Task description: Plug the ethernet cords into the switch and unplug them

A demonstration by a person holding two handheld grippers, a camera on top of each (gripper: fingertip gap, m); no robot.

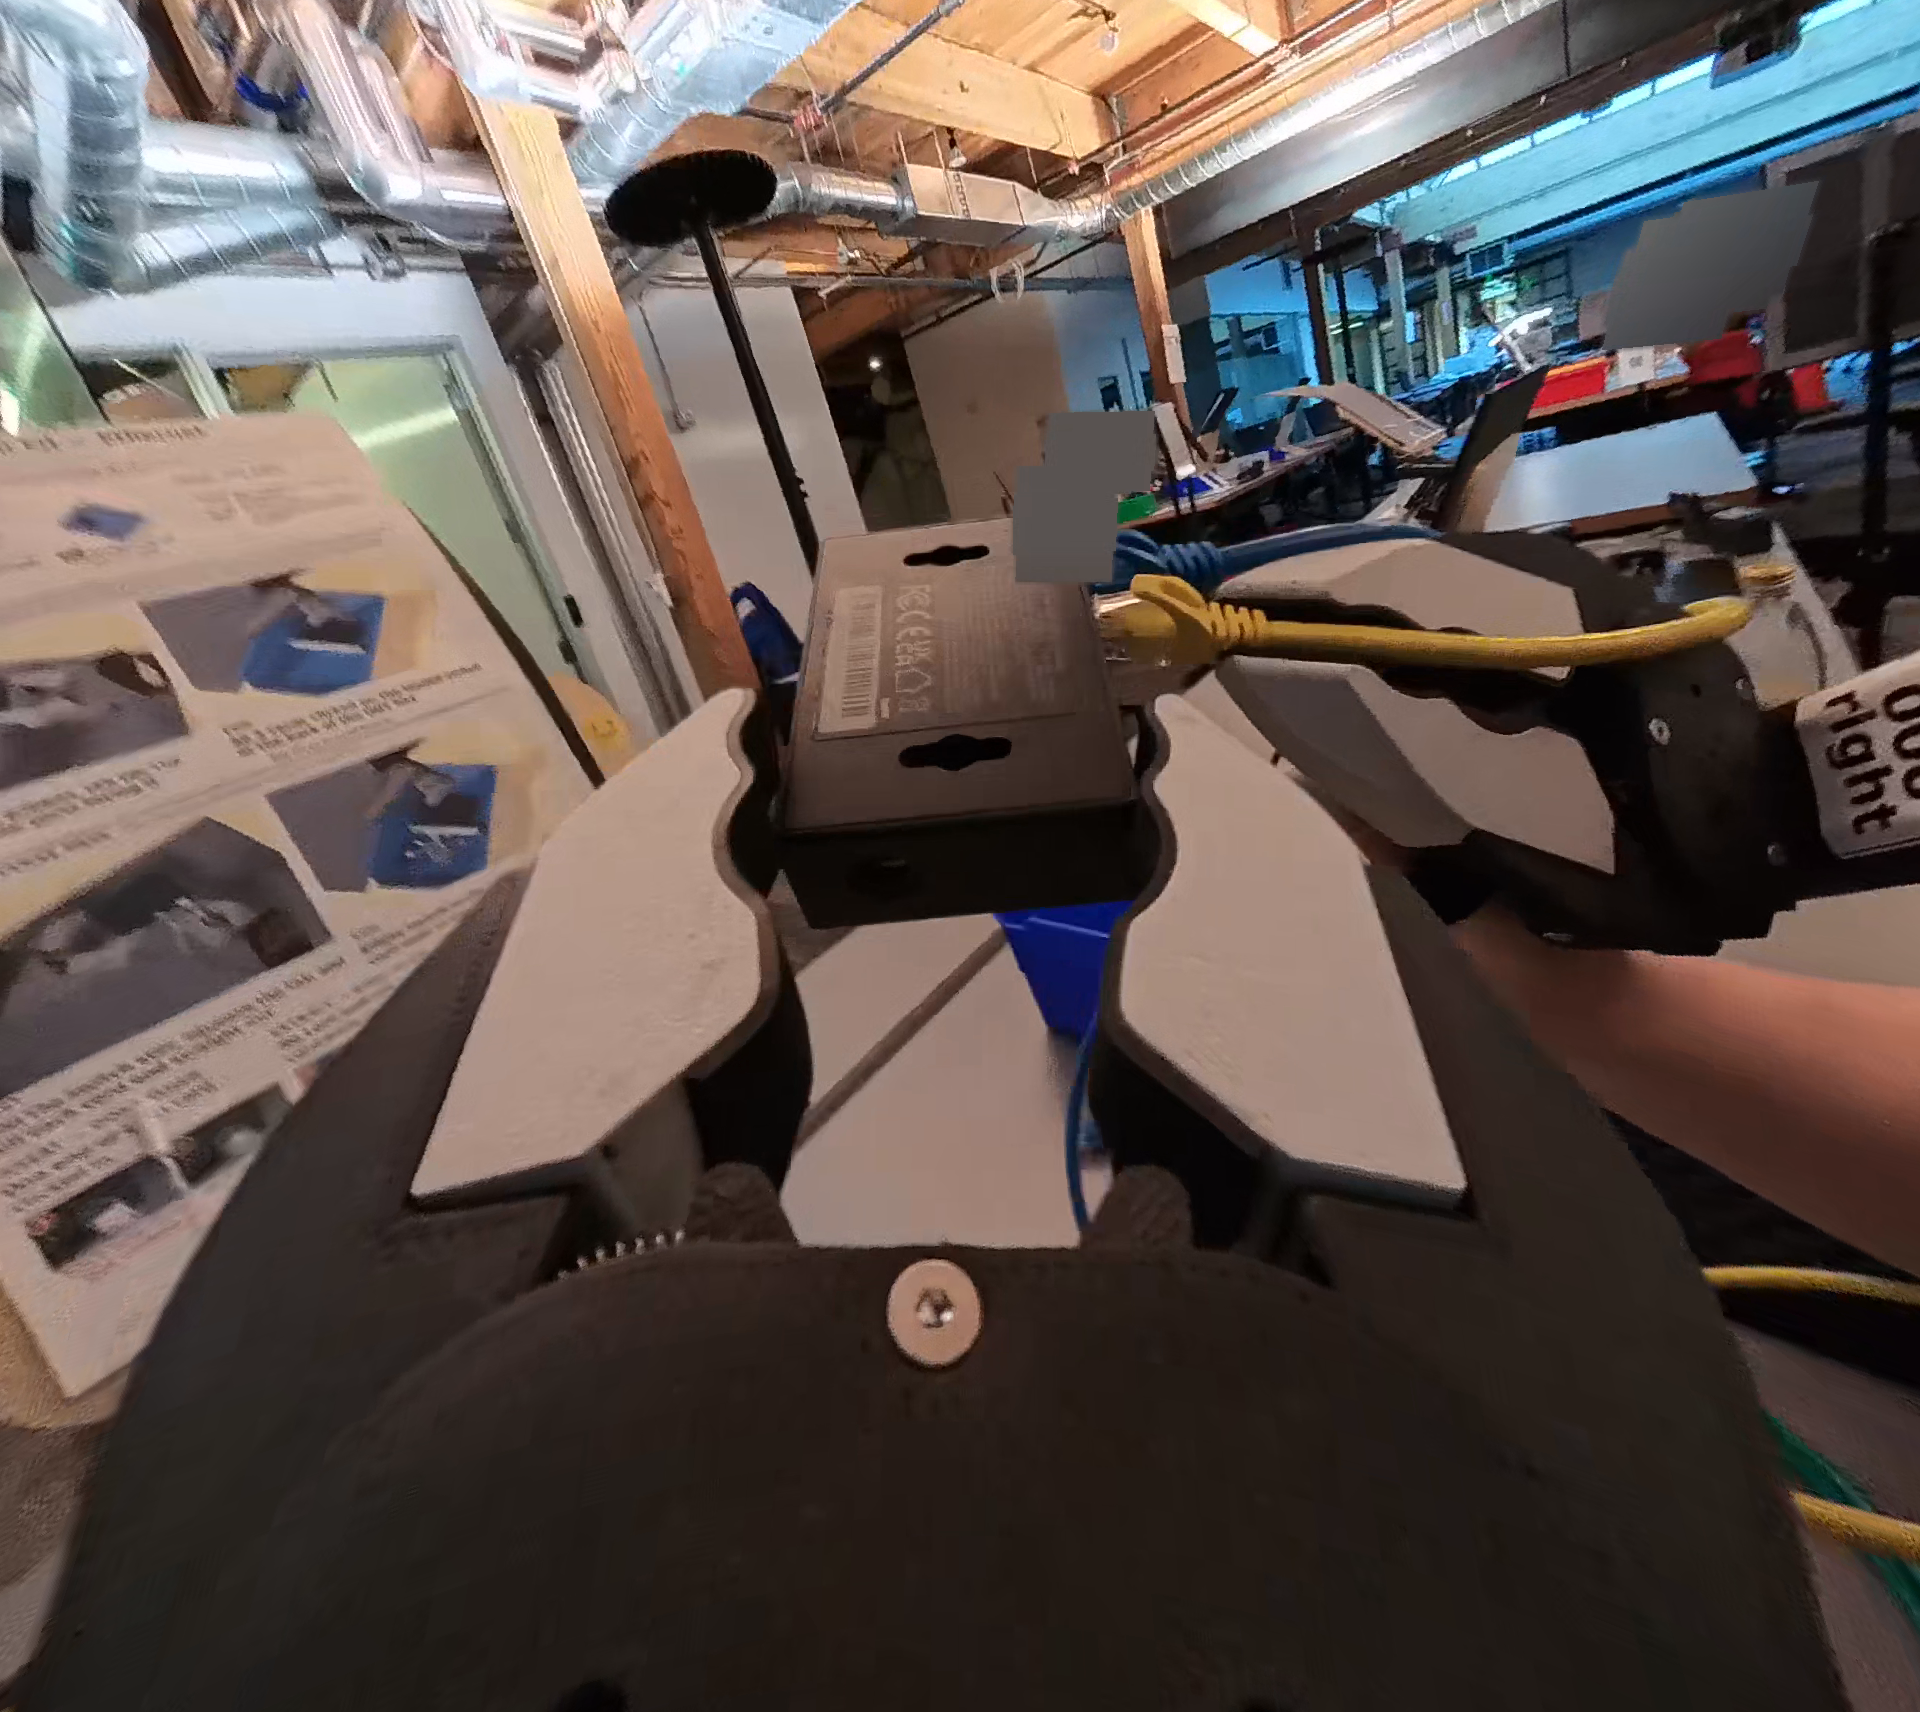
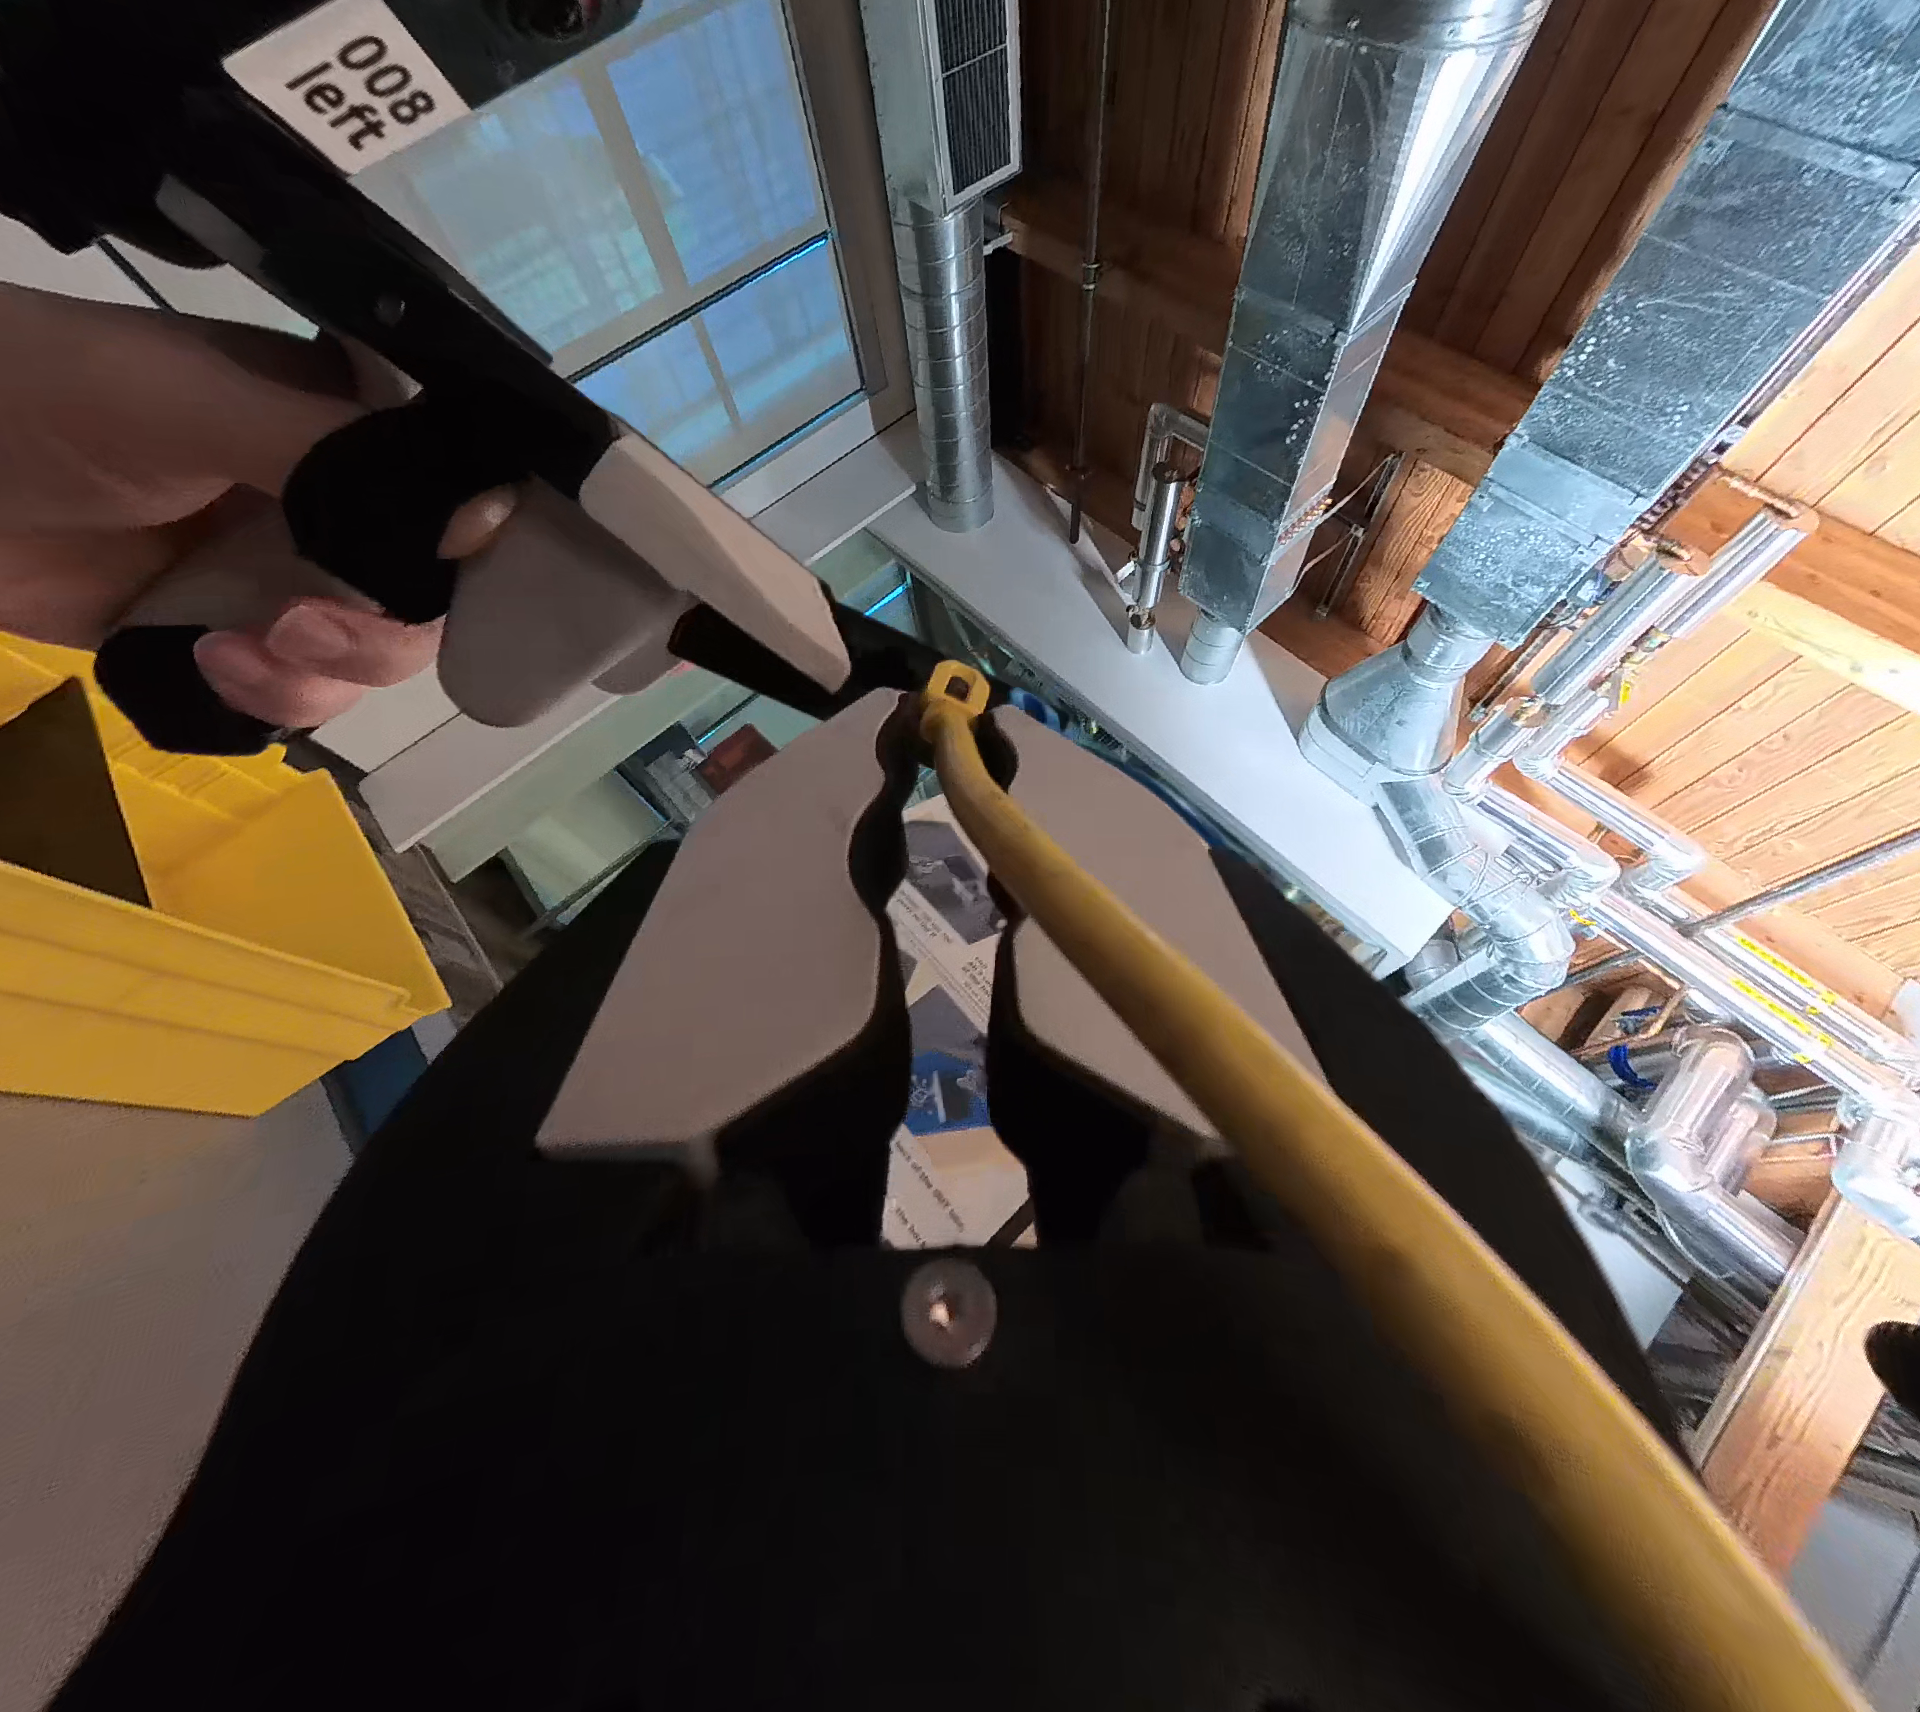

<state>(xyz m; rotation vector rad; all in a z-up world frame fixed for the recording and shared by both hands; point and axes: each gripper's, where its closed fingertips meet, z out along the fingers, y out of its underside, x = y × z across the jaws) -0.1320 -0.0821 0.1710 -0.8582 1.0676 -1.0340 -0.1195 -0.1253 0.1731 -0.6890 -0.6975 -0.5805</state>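
left wrist view has my left gripper [image 1: 951,789] jaws clamped on the switch [image 1: 951,706] in the air, blue cord [image 1: 1195,559] plugged, right gripper [image 2: 940,727] pinching the yellow cord [image 1: 1174,634] at its port, unplugging still ahead.

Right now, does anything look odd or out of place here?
Yes: the black switch is held off the table, underside up, clamped in the left gripper. The right gripper pinches the yellow cord at its port, beside a blue cord.
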